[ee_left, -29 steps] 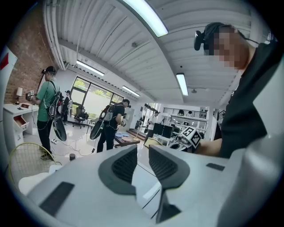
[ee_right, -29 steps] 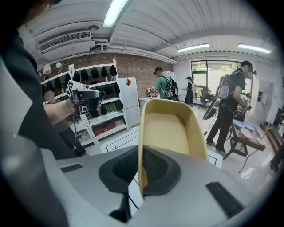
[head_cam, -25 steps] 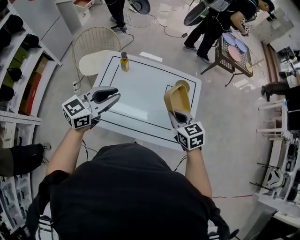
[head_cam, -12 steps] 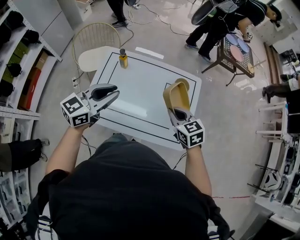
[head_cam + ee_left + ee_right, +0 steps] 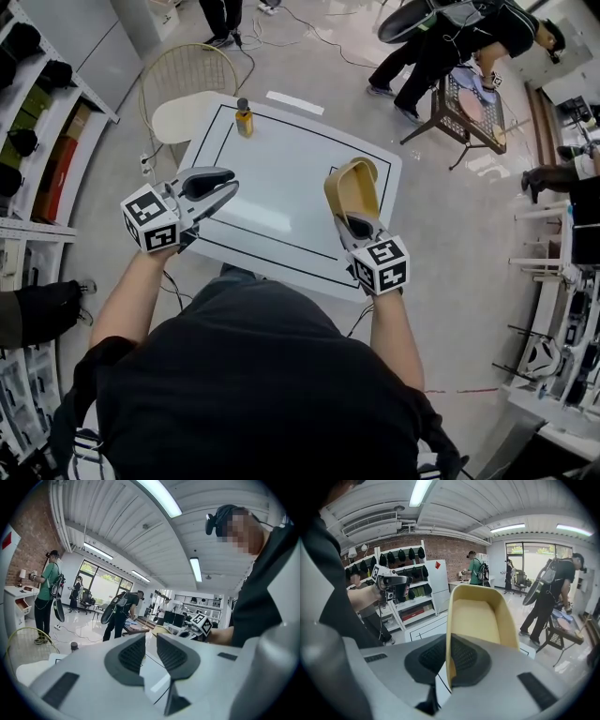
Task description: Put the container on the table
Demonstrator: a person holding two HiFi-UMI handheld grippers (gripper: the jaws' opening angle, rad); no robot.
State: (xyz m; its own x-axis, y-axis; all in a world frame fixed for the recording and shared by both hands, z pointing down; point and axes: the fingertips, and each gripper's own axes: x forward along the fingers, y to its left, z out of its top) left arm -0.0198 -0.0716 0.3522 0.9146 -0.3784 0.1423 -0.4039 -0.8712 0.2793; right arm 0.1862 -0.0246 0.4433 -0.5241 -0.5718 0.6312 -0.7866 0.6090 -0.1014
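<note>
My right gripper point(image 5: 356, 221) clamps the tan container point(image 5: 352, 189) by its wall above the table point(image 5: 281, 178); my left gripper point(image 5: 223, 188), jaws slightly apart, holds nothing.

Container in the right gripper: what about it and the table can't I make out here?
Container: underside unseen in every view; the right gripper covers the gripped wall's lower part.
Bottle: label too small in the head view; in the left gripper view the gripper body hides all but its cap.
Table: near corners, head view, behind the left gripper and right gripper.
</note>
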